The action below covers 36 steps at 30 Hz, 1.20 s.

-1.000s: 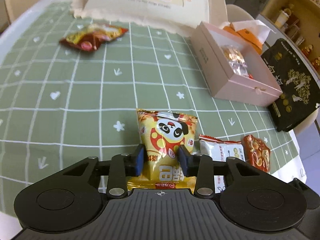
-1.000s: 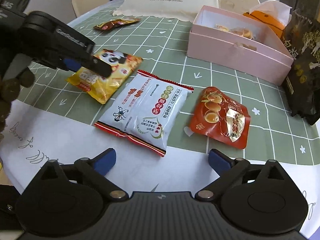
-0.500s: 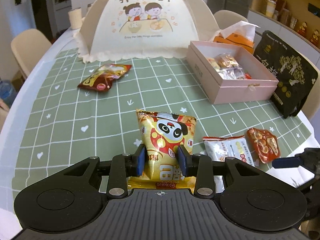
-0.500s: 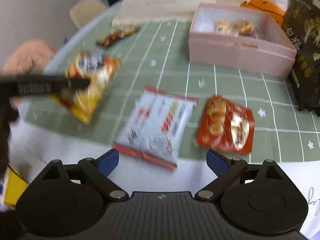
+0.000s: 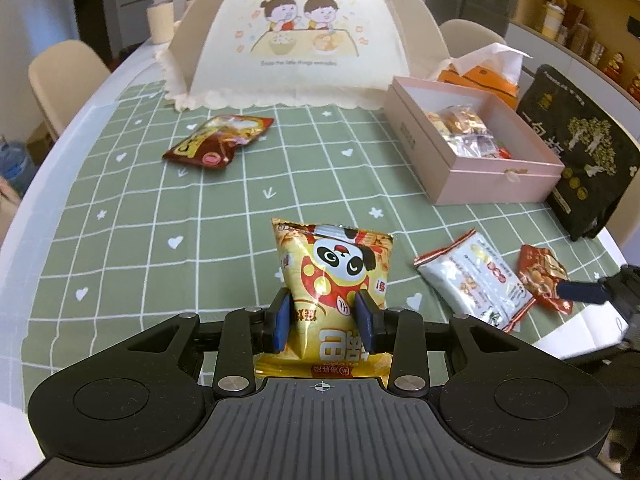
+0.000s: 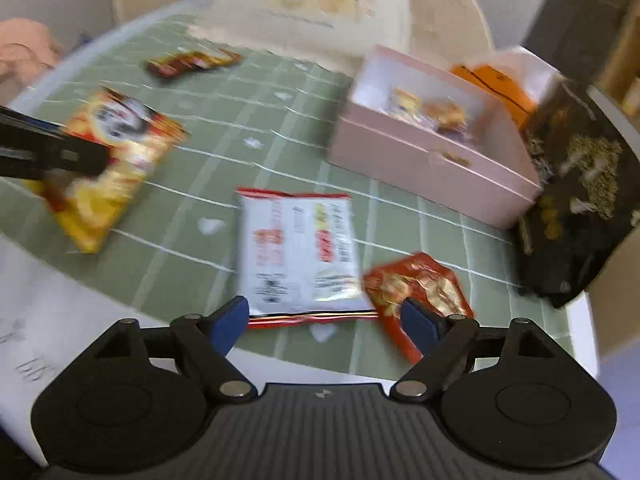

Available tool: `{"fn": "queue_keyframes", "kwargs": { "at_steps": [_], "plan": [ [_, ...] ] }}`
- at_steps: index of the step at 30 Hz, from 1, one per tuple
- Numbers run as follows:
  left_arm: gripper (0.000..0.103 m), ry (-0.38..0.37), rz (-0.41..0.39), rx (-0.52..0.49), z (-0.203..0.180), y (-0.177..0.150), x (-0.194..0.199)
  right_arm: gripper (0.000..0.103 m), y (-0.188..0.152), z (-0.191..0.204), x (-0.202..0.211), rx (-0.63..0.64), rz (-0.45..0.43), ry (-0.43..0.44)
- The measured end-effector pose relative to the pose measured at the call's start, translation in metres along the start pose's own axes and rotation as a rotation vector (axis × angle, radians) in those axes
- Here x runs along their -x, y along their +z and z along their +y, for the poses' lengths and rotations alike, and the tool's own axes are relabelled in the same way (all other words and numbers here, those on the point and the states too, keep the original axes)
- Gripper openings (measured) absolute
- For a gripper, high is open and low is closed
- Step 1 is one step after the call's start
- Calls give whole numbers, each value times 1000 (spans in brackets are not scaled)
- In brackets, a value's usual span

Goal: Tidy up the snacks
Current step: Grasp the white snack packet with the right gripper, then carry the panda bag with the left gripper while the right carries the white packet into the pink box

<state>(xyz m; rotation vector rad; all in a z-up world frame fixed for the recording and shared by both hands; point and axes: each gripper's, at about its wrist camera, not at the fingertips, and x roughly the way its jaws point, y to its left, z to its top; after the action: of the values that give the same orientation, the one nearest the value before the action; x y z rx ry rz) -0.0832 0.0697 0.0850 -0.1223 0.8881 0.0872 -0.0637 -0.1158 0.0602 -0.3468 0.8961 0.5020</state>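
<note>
On the left part of the counter (image 5: 132,216), on the green checked cloth, a dark red snack packet (image 5: 218,140) lies flat, well apart from the others. The left tongs (image 5: 325,318) are clamped on the yellow panda bag (image 5: 334,276), their blue pads pressing both sides of it, and the bag is lifted from the cloth. To the right of it the white packet (image 6: 298,250) lies flat near the counter edge, and the small red packet (image 6: 416,286) lies just beside it, touching its corner. The right tongs (image 6: 322,322) stand apart above the near edge of the white packet, and their jaws have just been closing, with nothing pressed between them yet. Farther right and back, the pink box (image 5: 496,176) is open, with a few wrapped snacks inside, and a black bag (image 5: 580,152) stands just beside it
</note>
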Motion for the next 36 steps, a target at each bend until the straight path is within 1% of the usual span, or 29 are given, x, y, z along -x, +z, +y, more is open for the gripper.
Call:
{"fn": "queue_keyframes", "kwargs": {
  "at_steps": [1, 2, 5, 6, 8, 11, 13, 14, 15, 17, 19, 22, 26, 29, 31, 33, 34, 36],
  "plan": [
    [39, -2, 4, 2, 0, -1, 0, 84, 1, -3, 2, -14, -7, 43],
    [39, -5, 8, 1, -1, -2, 0, 84, 2, -5, 3, -20, -19, 60],
    [39, -16, 16, -9, -3, -4, 3, 84, 14, -4, -2, 26, -66, 17],
    [39, -18, 18, -11, -4, -5, 4, 85, 20, -6, -8, 33, -73, 16],
    [39, -23, 22, -15, -6, -7, 5, 85, 30, -12, -25, 9, -47, 45],
    [39, -30, 25, -29, -11, -9, 8, 85, 46, -21, -54, -75, 34, 125],
    [39, -32, 26, -39, -14, -10, 10, 84, 51, -23, -65, -99, 52, 132],
    [39, -34, 26, -45, -16, -11, 11, 83, 51, -22, -69, -93, 61, 126],
    [39, -36, 26, -49, -18, -12, 12, 74, 51, -20, -69, -86, 68, 119],
    [39, -42, 28, -52, -21, -14, 13, 75, 47, -20, -59, -73, 50, 113],
    [39, -50, 35, -53, -24, -15, 12, 75, 41, -24, -39, -71, 11, 127],
    [39, -83, 55, -71, -31, -18, 10, 75, 30, -38, -3, -80, -49, 117],
    [39, -141, 75, -109, -47, -21, 7, 75, 19, -67, 39, -151, -117, 63],
    [39, -182, 73, -152, -64, -19, 6, 75, 14, -87, 60, -213, -158, -6],
    [39, -216, 62, -164, -72, -12, 5, 75, 9, -95, 69, -244, -180, -65],
    [39, -255, 37, -161, -78, 2, 5, 75, 2, -102, 73, -267, -194, -100],
    [39, -271, 14, -157, -80, 12, 6, 75, -1, -104, 75, -278, -195, -109],
    [39, -290, -56, -164, -86, 39, 8, 75, -6, -106, 76, -293, -192, -122]
  ]
}}
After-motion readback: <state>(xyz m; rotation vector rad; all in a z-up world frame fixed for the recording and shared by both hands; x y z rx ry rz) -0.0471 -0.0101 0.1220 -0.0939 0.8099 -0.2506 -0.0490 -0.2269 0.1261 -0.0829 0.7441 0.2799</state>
